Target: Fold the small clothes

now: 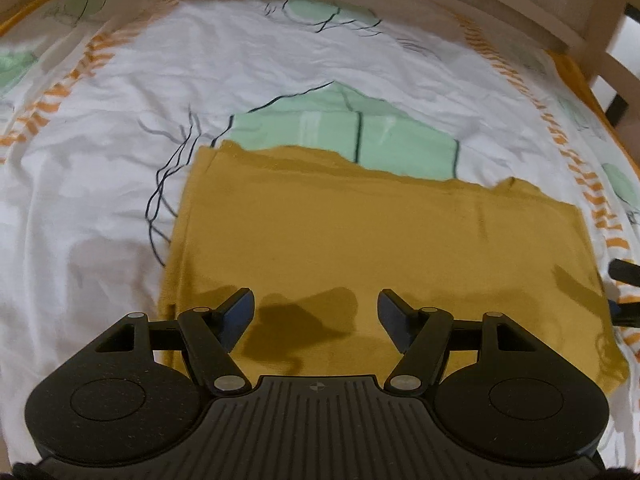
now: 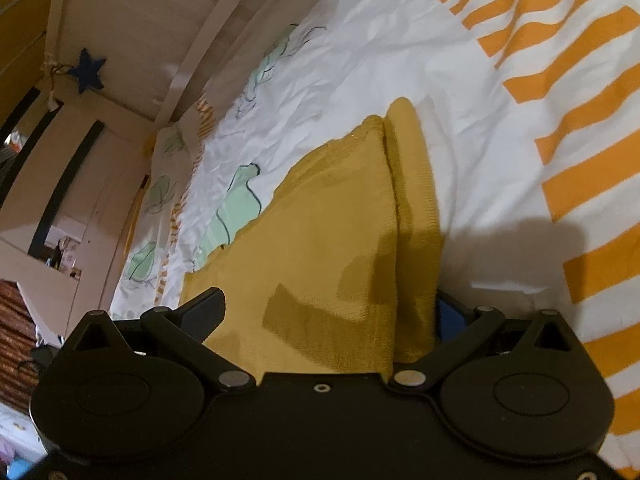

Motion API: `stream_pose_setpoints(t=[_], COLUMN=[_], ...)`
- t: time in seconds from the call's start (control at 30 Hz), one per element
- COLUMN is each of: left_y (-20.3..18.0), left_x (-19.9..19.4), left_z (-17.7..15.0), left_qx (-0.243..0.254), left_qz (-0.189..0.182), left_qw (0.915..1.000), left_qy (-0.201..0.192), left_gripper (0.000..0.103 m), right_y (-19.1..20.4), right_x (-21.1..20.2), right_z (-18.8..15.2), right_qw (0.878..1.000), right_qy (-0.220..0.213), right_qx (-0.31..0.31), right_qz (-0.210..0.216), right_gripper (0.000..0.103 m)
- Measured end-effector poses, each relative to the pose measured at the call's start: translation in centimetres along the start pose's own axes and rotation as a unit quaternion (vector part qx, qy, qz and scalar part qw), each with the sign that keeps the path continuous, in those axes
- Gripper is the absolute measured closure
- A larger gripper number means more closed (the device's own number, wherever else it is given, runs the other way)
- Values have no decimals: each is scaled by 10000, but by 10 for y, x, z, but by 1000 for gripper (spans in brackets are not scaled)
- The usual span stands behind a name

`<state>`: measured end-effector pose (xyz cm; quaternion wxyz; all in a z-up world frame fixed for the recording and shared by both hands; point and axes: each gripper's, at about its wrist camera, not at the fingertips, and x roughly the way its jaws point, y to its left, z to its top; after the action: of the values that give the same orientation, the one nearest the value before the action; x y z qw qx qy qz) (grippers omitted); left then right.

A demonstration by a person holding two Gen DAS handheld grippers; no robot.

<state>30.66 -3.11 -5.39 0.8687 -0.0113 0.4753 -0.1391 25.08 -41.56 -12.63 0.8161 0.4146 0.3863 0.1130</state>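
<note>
A mustard-yellow garment [image 1: 360,240] lies folded flat on a white bed cover [image 1: 100,200]. My left gripper [image 1: 316,316] is open and empty, hovering just above the garment's near edge. In the right wrist view the same garment [image 2: 332,240] fills the space between my right gripper's [image 2: 328,312] wide-open jaws. Its folded edge [image 2: 416,208] runs beside the right finger, which is partly hidden behind the cloth. The left finger [image 2: 204,312] rests over the garment. The right gripper's tips also show in the left wrist view [image 1: 624,276], at the garment's right edge.
The bed cover has mint-green patches with dark outlines [image 1: 344,128] and orange stripes [image 2: 560,80]. A wooden bed frame [image 1: 520,8] runs along the far side. A blue star [image 2: 86,70] hangs on the headboard, with furniture to the left.
</note>
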Motion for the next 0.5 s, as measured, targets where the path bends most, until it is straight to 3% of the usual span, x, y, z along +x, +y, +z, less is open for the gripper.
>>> stream_pose_setpoints(t=[0.07, 0.33, 0.5], left_y=[5, 11, 19], left_x=[6, 6, 9], left_z=[3, 17, 22], left_qx=[-35, 116, 88], left_qz=[-21, -102, -87], left_qw=[9998, 9998, 9996], left_qy=[190, 161, 254], left_gripper=[37, 37, 37], right_y=[0, 7, 17], right_x=[1, 12, 18], right_z=[1, 4, 6], right_qw=[10000, 9997, 9994], right_qy=[37, 149, 231], right_qx=[-53, -156, -243], right_qz=[52, 147, -61], right_gripper=[0, 0, 1])
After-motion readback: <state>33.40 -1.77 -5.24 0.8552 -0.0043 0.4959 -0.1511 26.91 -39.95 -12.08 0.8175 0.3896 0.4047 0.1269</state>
